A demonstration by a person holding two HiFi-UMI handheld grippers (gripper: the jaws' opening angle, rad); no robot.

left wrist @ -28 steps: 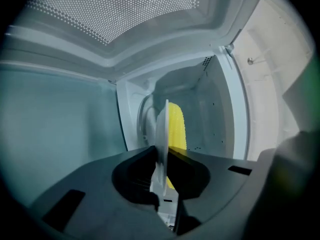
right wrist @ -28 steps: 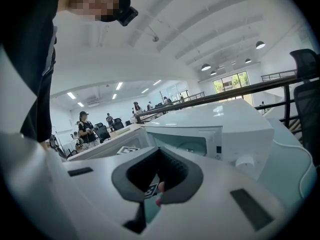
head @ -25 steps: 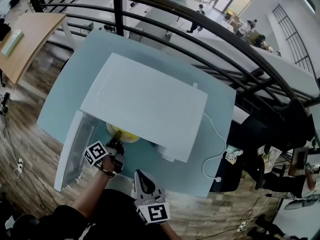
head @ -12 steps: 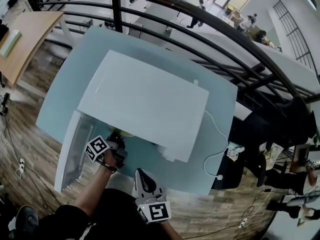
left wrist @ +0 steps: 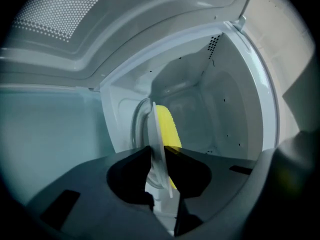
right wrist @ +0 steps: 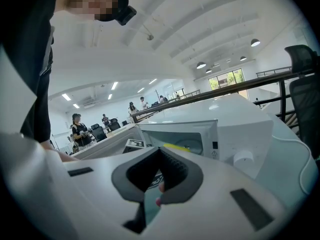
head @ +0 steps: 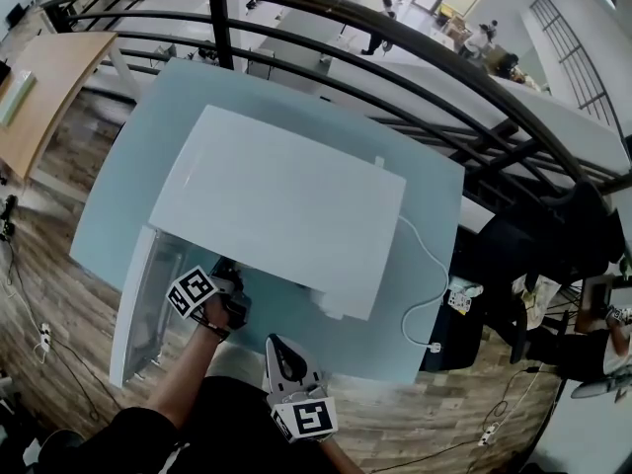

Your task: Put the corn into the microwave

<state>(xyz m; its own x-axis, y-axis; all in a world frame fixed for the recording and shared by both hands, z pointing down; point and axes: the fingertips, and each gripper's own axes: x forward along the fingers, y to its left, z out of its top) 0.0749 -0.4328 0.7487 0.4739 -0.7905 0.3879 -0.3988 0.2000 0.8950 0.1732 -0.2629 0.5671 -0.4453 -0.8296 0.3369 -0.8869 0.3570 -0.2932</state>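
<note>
Left gripper [left wrist: 158, 151]: rim of the thin white plate [left wrist: 150, 129] seemingly clamped between jaws that have just been opening.
Yellow corn cob [left wrist: 167, 126]: laid on that plate, just beyond the jaws, inside the white microwave oven [left wrist: 227, 109].
Right gripper [right wrist: 161, 150]: jaws together, empty.

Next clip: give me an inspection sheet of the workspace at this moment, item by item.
Surface: pale blue glass table, bearing the microwave.
Job's things: white microwave, door swung open; corn lies on a white plate inside the cavity.
Clutter: nothing seen.
Grippers: left gripper at the cavity, jaws against the plate's rim on both sides, having just been opening; right gripper shut, empty, low near the person's body.
Cables: white cable runs from the microwave to the table's edge.
Surroundings: dark railing, wooden floor, people in the background.
</note>
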